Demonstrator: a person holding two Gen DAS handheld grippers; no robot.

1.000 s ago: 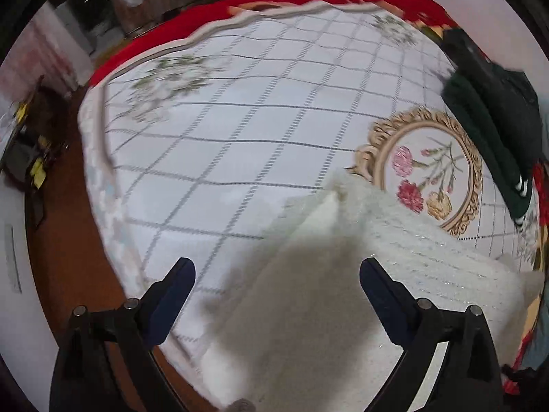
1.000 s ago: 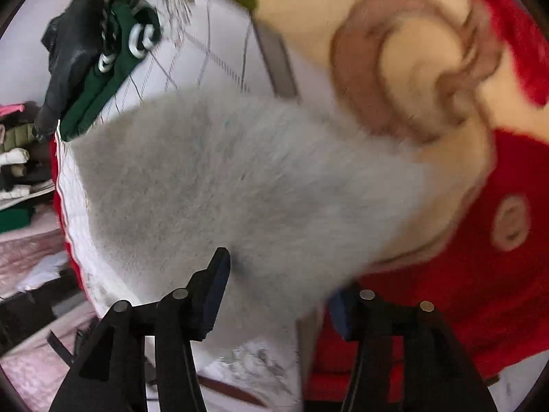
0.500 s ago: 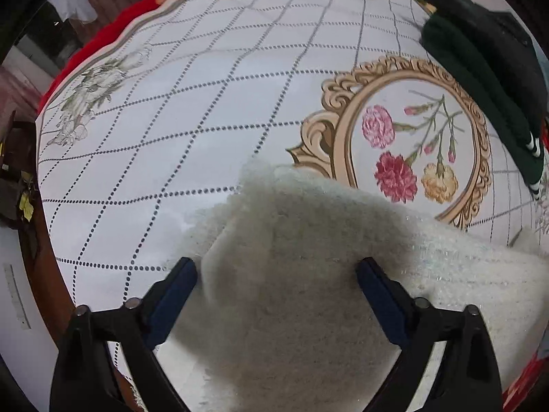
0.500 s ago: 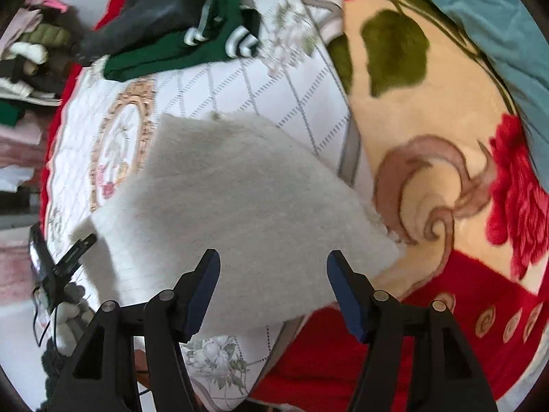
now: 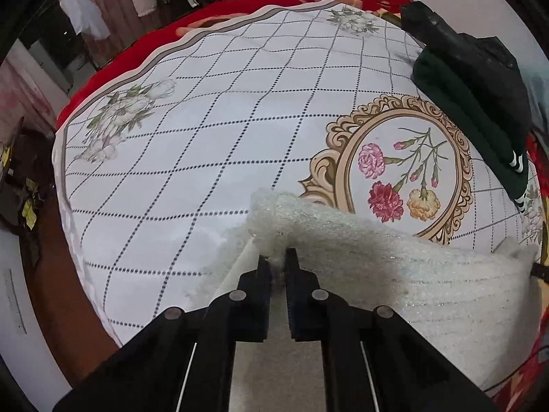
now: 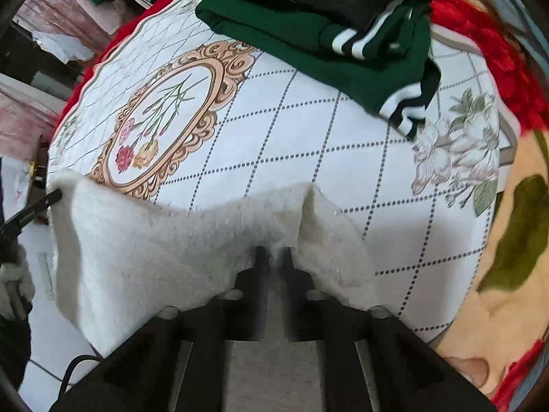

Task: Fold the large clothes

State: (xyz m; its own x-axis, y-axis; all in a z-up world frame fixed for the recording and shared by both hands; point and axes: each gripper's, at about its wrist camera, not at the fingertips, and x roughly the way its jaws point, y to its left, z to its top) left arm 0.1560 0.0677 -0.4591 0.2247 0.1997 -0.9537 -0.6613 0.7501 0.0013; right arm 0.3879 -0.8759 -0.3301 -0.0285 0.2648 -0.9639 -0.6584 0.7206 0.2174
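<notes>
Along the bottom of the left wrist view, the left gripper (image 5: 278, 257) points steeply down, its jaws pinching a raised corner of the fluffy white garment (image 5: 394, 274). Its near part is cut off by the frame and the gripper's body. It lies on the patterned cloth (image 5: 206, 137), below the flower medallion (image 5: 401, 171); folded dark clothes (image 5: 473, 103) sit at the far right edge.

From the right wrist, the right gripper (image 6: 274, 254) is blurred, jaws pressed together on the garment's puckered far edge. At far left the other gripper's tip (image 6: 51, 197) grips the opposite corner; a gloved hand (image 6: 13, 281) is partly cropped.
</notes>
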